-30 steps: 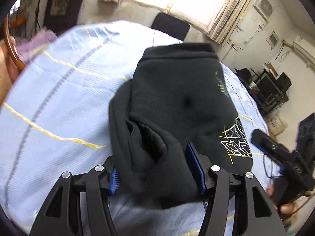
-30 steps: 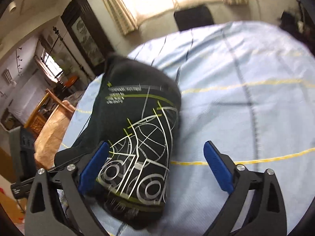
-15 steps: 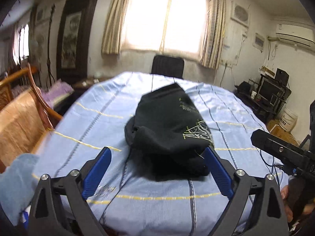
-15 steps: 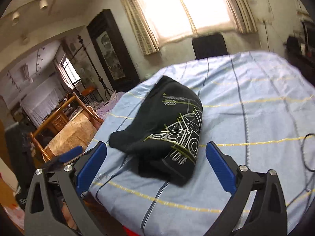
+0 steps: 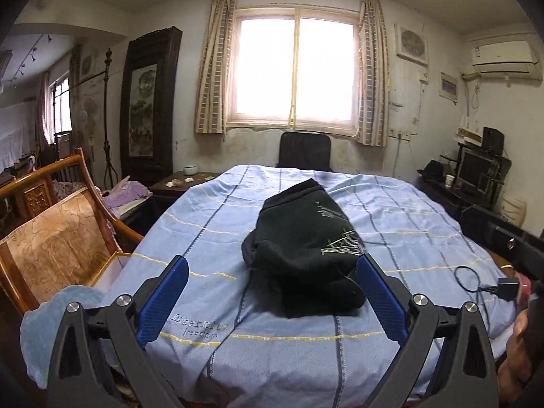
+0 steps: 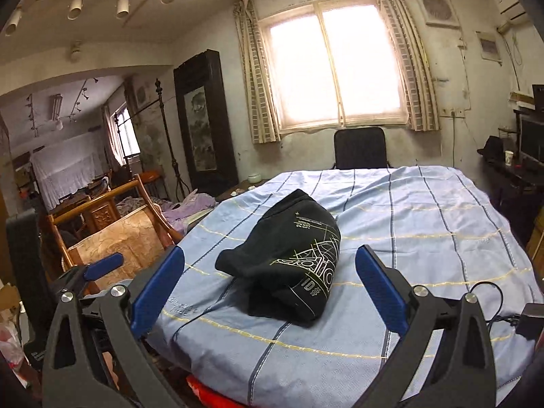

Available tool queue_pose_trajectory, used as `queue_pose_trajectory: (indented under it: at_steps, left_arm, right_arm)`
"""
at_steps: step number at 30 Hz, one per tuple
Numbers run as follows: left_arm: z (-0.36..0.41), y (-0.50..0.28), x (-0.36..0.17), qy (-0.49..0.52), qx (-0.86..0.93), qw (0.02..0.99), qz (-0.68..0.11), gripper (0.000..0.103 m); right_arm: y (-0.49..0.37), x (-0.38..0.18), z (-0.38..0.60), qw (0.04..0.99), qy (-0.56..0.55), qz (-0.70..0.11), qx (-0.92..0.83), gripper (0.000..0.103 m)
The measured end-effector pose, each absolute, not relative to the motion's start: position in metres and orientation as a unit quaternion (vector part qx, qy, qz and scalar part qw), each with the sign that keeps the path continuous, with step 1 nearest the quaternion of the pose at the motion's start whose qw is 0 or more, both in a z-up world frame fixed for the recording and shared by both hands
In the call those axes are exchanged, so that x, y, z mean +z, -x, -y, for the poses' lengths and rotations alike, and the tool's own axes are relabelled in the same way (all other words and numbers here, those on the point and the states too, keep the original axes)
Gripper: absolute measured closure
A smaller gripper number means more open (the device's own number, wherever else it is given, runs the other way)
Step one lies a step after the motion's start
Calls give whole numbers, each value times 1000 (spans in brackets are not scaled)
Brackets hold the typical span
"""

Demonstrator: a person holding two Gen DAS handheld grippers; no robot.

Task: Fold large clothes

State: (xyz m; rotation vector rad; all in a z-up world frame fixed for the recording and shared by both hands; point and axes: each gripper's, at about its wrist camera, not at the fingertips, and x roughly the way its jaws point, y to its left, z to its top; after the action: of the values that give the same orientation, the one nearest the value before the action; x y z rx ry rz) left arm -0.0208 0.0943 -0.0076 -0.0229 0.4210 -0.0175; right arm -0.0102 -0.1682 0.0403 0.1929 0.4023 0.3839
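A black garment (image 5: 306, 238) with a white and yellow line print lies folded in a bundle on the light blue striped cloth (image 5: 391, 214) of the table. My left gripper (image 5: 271, 261) hangs back from the near end of the bundle, its jaws opening wide with nothing pressed between the pads. In the right wrist view the same garment (image 6: 289, 244) sits ahead of my right gripper (image 6: 270, 251), which is open and empty, well clear of the fabric. The left gripper's blue pad (image 6: 103, 267) shows at that view's left edge.
A carved wooden chair (image 5: 57, 238) stands left of the table, with a light blue towel (image 5: 51, 323) beside it. A black chair (image 5: 305, 151) sits at the far end under the window. A black cable and plug (image 5: 476, 282) lie on the table's right edge.
Both grippers drew back and rose away from the garment. The left gripper let go of the dark fabric and opened wide. The bundle stays on the table.
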Motion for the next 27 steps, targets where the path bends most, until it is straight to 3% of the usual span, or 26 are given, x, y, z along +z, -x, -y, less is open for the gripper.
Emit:
queue_pose_trajectory:
  at_steps: [8,27]
  left_arm:
    - [-98,-6,-27,8,3,971,-241,4]
    - [-98,-30,-48,12,12,961,-276,4]
  right_arm:
    - [-34,3,169,937,-129,-262,193,5]
    - [-65,-26,161,931,-116,-292,183,5]
